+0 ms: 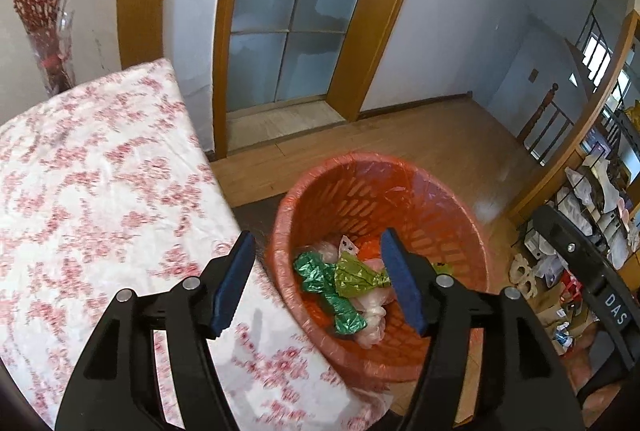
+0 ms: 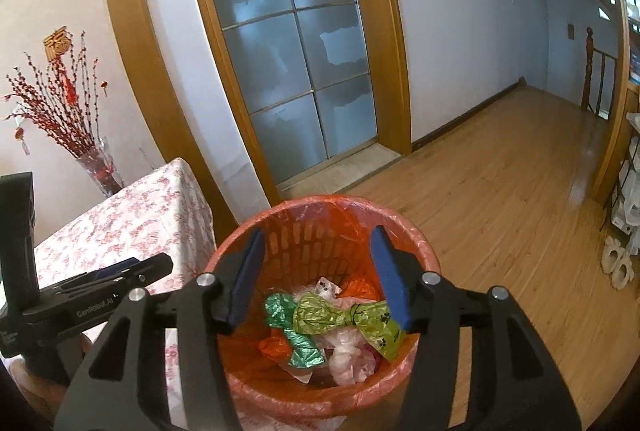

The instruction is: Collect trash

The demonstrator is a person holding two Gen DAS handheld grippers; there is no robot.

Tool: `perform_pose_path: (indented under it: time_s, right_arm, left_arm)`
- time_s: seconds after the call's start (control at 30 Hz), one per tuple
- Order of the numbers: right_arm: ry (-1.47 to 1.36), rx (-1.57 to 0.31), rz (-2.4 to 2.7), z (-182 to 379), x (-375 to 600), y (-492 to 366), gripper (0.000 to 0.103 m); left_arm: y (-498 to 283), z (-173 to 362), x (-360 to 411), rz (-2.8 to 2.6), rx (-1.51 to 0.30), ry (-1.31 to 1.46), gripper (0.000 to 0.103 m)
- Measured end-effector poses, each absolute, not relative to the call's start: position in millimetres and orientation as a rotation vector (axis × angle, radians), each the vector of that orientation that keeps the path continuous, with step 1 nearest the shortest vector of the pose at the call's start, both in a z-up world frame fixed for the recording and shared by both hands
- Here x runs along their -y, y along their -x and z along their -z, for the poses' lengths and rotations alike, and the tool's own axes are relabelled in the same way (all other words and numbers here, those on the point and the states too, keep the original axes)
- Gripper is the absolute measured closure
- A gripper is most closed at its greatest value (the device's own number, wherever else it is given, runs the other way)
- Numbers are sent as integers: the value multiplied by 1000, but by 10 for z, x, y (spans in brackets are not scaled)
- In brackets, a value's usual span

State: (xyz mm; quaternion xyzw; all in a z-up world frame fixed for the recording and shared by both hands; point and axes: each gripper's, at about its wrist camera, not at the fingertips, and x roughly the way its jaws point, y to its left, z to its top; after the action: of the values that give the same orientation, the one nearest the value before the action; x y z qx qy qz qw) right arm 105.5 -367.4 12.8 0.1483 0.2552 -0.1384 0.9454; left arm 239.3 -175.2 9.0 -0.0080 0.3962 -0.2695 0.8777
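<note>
An orange slotted waste basket point(image 1: 452, 215) lined with a thin bag stands on the wooden floor beside the table; it also shows in the right wrist view point(image 2: 416, 247). Inside lie crumpled bags: a dark green one point(image 1: 320, 279) point(image 2: 296, 343), a yellow-green one point(image 1: 356, 277) point(image 2: 344, 315), an orange one point(image 2: 274, 347) and pale pink ones point(image 2: 348, 359). My left gripper point(image 1: 318, 283) is open and empty, above the basket's left rim and the table edge. My right gripper point(image 2: 318, 279) is open and empty, directly over the basket. The left gripper's body point(image 2: 100, 295) shows at the left in the right wrist view.
A table with a red-flowered white cloth point(image 1: 88, 183) point(image 2: 132, 219) stands left of the basket. A glass vase of red branches point(image 2: 96, 167) stands on its far corner. A frosted glass door point(image 2: 288, 43) is behind. Cluttered shelves point(image 1: 592, 215) stand at the right.
</note>
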Motion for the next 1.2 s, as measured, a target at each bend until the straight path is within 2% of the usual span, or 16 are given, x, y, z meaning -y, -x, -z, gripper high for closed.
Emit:
perform_pose_path:
  time_s: [0.13, 0.33, 0.5, 0.77, 1.2]
  right_arm:
    - [-290, -482, 280, -278, 3548, -857, 41]
    - [-285, -432, 270, -424, 3307, -504, 26]
    - [-252, -388, 286, -491, 2991, -208, 5]
    - [-188, -358, 312, -484, 2570, 127, 4]
    - [-113, -373, 387, -288, 2187, 524, 4]
  left_arm:
    - [-2211, -230, 1554, 542, -777, 20, 32]
    - [-1818, -360, 1120, 477, -690, 22, 22]
    - [-1519, -406, 818, 414, -630, 40, 9]
    - [-1075, -387, 448, 320, -564, 58, 3]
    - [-445, -270, 190, 176, -452, -21, 3]
